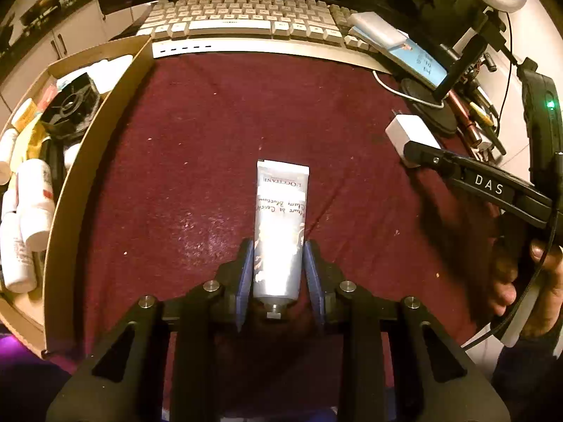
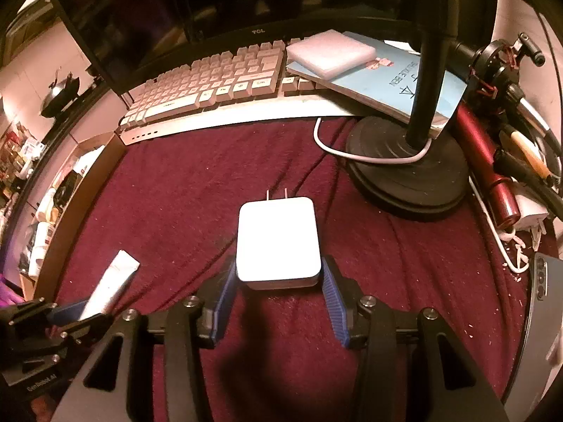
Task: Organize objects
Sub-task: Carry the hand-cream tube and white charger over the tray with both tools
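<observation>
Left tongs (image 1: 278, 277): blue pads on both flanks of the hand-cream tube (image 1: 280, 232), clamped on its lower body; the cap end points back at 6 o'clock, the crimped end at 12.
Hand-cream tube: lies along the maroon cloth (image 1: 211, 147) at the middle of the left view (in the right view it shows at 8 o'clock, held by the other tongs).
Right tongs (image 2: 278, 281): pads set apart, one on each side of the white charger (image 2: 278, 241); whether they touch it, I cannot tell.
White charger: flat on the cloth, prongs toward 12 o'clock, its near edge between the pads.
Cardboard box (image 1: 105, 133): at 9 o'clock of the left tongs, its long wall bordering the cloth, packed with white bottles (image 1: 33, 204) and a black round part (image 1: 70, 105).
Keyboard (image 1: 242, 21): closes the far edge of the desk at 12 o'clock.
Lamp base (image 2: 408, 176): at 1 o'clock of the charger, a white cable (image 2: 352, 153) looped round its stem; a blue book (image 2: 387, 81) leans behind it.
Open room: bare cloth from the tube's tip to the keyboard, and between tube and box wall.
Phone (image 2: 542, 299): dark, at the cloth's edge, 3 o'clock in the right view.
</observation>
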A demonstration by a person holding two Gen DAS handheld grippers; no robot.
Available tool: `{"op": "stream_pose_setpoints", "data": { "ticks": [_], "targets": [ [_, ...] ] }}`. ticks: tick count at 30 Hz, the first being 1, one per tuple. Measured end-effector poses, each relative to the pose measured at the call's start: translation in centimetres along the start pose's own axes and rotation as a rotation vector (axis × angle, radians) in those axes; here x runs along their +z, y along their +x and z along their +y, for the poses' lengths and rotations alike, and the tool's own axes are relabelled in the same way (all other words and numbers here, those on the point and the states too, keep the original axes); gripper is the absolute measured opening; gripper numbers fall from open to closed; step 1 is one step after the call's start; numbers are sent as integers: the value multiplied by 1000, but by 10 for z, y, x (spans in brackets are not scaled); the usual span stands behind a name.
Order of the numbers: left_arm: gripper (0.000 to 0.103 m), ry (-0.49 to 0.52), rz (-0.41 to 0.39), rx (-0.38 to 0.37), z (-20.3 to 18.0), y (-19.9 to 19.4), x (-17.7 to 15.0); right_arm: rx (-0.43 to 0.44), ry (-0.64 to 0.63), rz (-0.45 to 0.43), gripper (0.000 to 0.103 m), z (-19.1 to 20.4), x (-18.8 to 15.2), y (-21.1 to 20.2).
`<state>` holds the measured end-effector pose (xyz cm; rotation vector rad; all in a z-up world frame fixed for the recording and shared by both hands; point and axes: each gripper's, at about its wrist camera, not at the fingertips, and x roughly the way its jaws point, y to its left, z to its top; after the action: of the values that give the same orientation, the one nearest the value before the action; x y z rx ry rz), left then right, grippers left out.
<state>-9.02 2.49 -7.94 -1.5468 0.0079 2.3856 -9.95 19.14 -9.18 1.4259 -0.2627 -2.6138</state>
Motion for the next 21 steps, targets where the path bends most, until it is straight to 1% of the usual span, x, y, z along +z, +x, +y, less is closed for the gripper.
{"op": "stream_pose_setpoints", "data": {
  "ticks": [1,2,5,7,9,10,11,12,14,17,20,21],
  "targets": [
    [38,-2,0,5,1,0,2,2,3,0,48,0,1,0],
    [38,1,0,11,3,-1,3,-1,8,0,50,-1,2,0],
    [38,29,4,22,-2,2,6,-6,16,-3,50,0,3,1],
    [38,45,-12,66,-5,4,6,-16,9,2,50,1,3,3],
    [38,54,-26,82,-9,3,3,-30,-11,1,50,4,5,4],
    [35,76,-36,86,-12,3,0,-37,-24,0,49,5,5,5],
    [30,69,-47,91,-10,3,-2,-38,-31,-5,49,5,4,4],
    [29,43,-57,88,-6,1,-3,-39,-34,-13,47,4,4,4],
    [29,4,-71,61,4,-2,-6,-38,-26,-12,47,2,2,2],
    [29,-26,-77,84,10,-8,-12,-31,-25,-13,47,-1,-1,1],
    [29,-25,-90,79,10,-14,-19,-1,-13,-13,47,-2,-4,-4],
    [29,-46,-75,70,12,-14,-21,9,-18,-15,47,-1,-5,-4]
  ]
}}
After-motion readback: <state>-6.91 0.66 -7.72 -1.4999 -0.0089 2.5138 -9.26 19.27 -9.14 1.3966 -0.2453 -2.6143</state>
